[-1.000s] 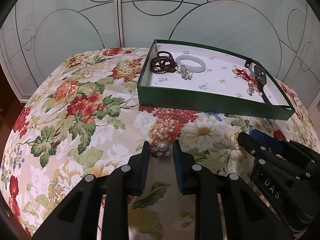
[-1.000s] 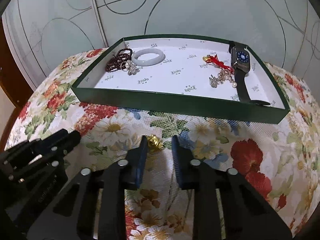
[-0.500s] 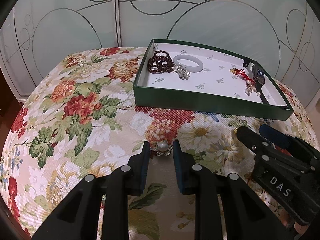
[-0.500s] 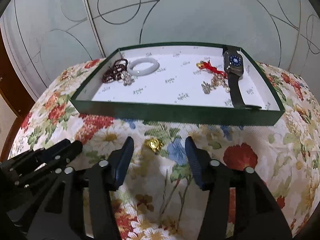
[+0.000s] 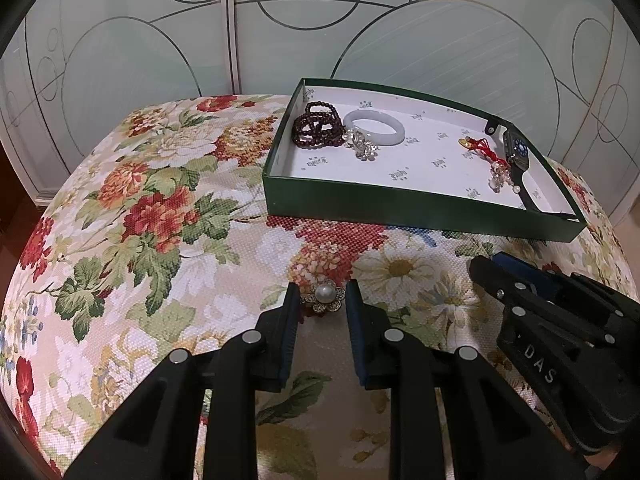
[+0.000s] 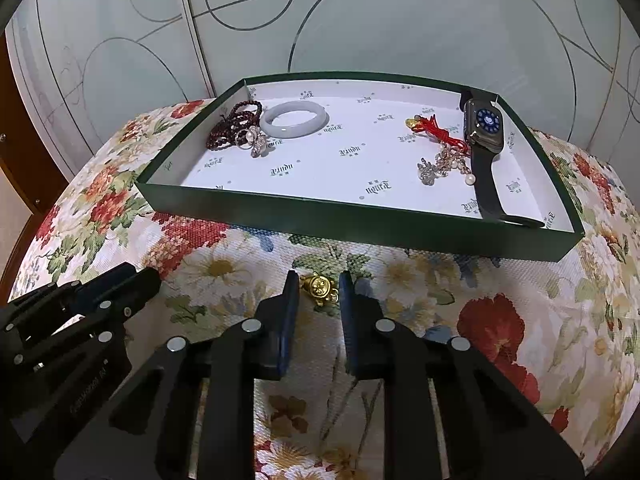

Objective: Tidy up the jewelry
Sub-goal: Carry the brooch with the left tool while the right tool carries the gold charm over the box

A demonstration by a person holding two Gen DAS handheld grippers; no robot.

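A green tray (image 5: 420,210) (image 6: 360,226) stands at the back of the floral surface. It holds dark beads (image 5: 316,126), a pale jade bangle (image 5: 374,128) (image 6: 294,118), a red-cord charm (image 6: 436,130) and a smartwatch (image 6: 484,124). A pearl flower brooch (image 5: 325,296) lies on the cloth between my left gripper's (image 5: 322,300) tips, jaws close beside it. A small gold charm (image 6: 319,287) sits between my right gripper's (image 6: 319,290) tips, which press on it.
The floral cloth (image 5: 160,208) curves down at the left and front edges. Frosted glass panels (image 5: 120,40) stand behind the tray. The right gripper's body shows at lower right in the left wrist view (image 5: 560,340).
My right gripper opened wide half a second ago and has closed again around the gold charm. My left gripper stays around the brooch; the view has drawn back slightly from the tray.
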